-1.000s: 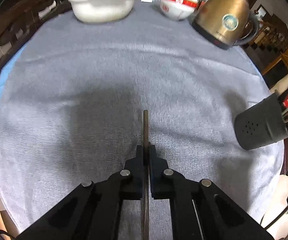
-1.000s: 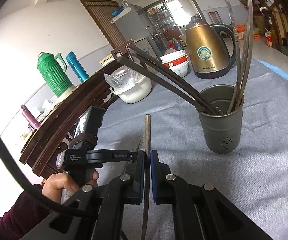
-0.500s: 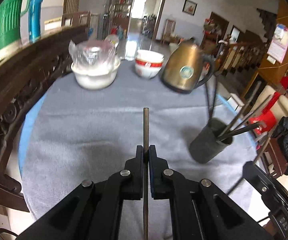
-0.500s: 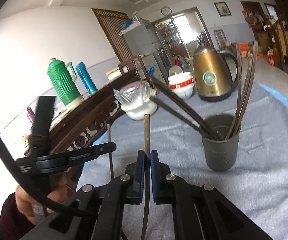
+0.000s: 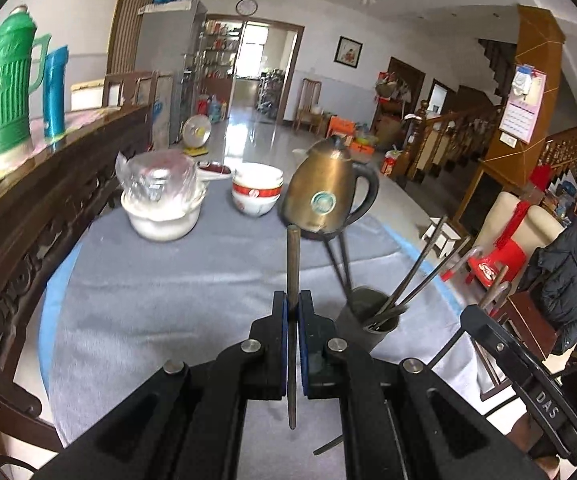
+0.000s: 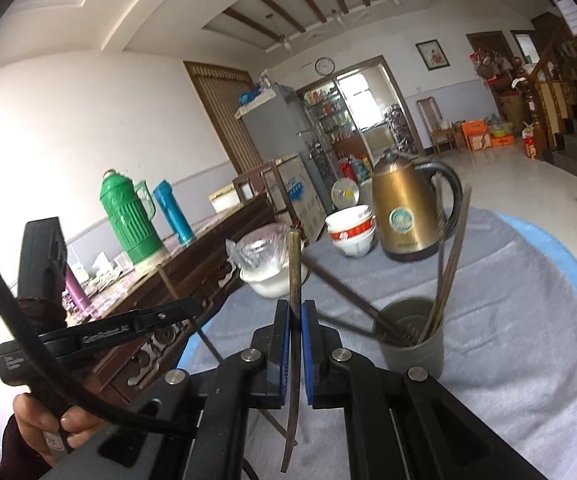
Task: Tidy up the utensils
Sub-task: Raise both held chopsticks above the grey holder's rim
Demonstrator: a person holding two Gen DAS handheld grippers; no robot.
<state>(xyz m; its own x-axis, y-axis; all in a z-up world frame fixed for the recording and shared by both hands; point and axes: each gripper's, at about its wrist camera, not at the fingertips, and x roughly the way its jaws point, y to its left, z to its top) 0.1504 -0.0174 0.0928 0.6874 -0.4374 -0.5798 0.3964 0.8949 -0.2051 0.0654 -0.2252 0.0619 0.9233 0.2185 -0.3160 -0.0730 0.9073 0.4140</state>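
In the left wrist view my left gripper (image 5: pixel 292 312) is shut on a thin dark chopstick (image 5: pixel 292 260) that points forward above the grey cloth. Just right of it stands the grey utensil holder (image 5: pixel 372 330) with several chopsticks leaning out. My right gripper (image 5: pixel 468 314) comes in from the right edge. In the right wrist view the right gripper (image 6: pixel 295 320) is shut on a second chopstick (image 6: pixel 294 268), left of the holder (image 6: pixel 412 348). The left gripper (image 6: pixel 194 306) shows side-on at the left, a chopstick pinched in it, with a hand (image 6: pixel 40 428) on its handle.
At the table's far side stand a brass kettle (image 5: pixel 324 196), stacked red-and-white bowls (image 5: pixel 256 190) and a white bowl holding a plastic bag (image 5: pixel 160 208). A carved dark wood rail (image 5: pixel 28 208) runs along the left, with a green thermos (image 5: pixel 6 92) behind it.
Both grippers have risen with their chopsticks and tilted up, so the room now shows beyond the table. The holder has come nearer the middle of the left view.
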